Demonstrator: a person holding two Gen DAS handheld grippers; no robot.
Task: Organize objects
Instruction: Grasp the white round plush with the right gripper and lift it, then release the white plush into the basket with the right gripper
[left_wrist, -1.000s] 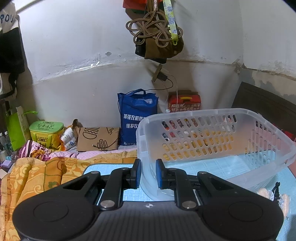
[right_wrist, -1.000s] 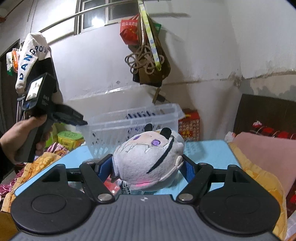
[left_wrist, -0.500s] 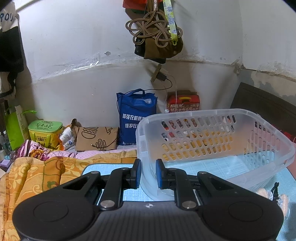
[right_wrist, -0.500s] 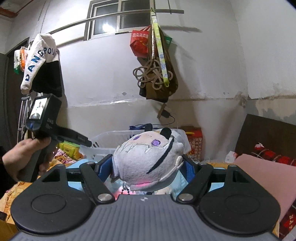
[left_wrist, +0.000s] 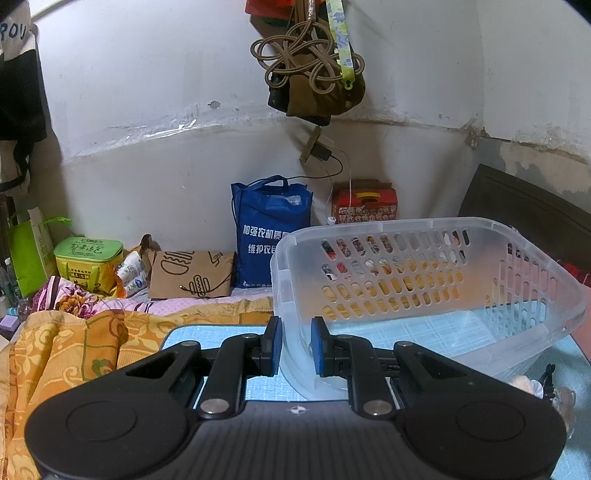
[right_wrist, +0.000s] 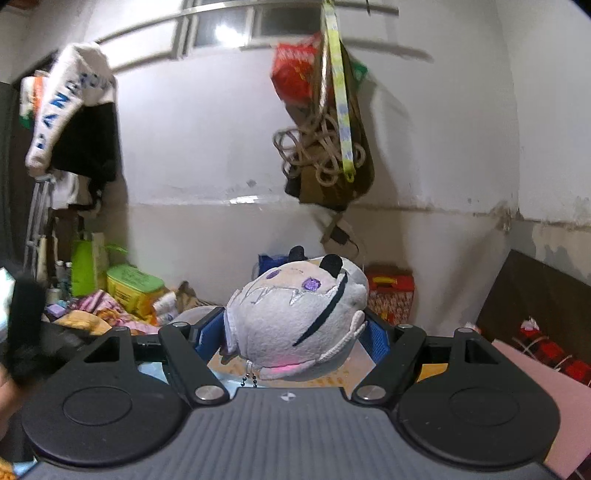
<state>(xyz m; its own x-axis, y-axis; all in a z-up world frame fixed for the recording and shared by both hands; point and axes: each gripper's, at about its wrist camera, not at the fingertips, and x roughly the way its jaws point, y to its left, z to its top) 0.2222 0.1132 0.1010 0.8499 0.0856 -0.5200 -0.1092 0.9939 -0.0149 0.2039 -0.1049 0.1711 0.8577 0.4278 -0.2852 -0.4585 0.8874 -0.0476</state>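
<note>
On the bed, foreground: the left gripper (left_wrist: 295, 345) pinches the near corner wall of a clear plastic basket (left_wrist: 524, 295), one blue pad outside, one inside.
Right hand: the right gripper (right_wrist: 291, 334) clamps a grey plush toy (right_wrist: 295, 321), held in the air, purple eyes up, bead chain dangling.
Basket: sits on a light-blue mat (left_wrist: 207, 332) beside an orange blanket (left_wrist: 55, 350).
Back wall: blue tote bag (left_wrist: 271, 236), red box (left_wrist: 364, 203), green container (left_wrist: 86, 260); coiled cord (left_wrist: 306, 59) hangs above.
</note>
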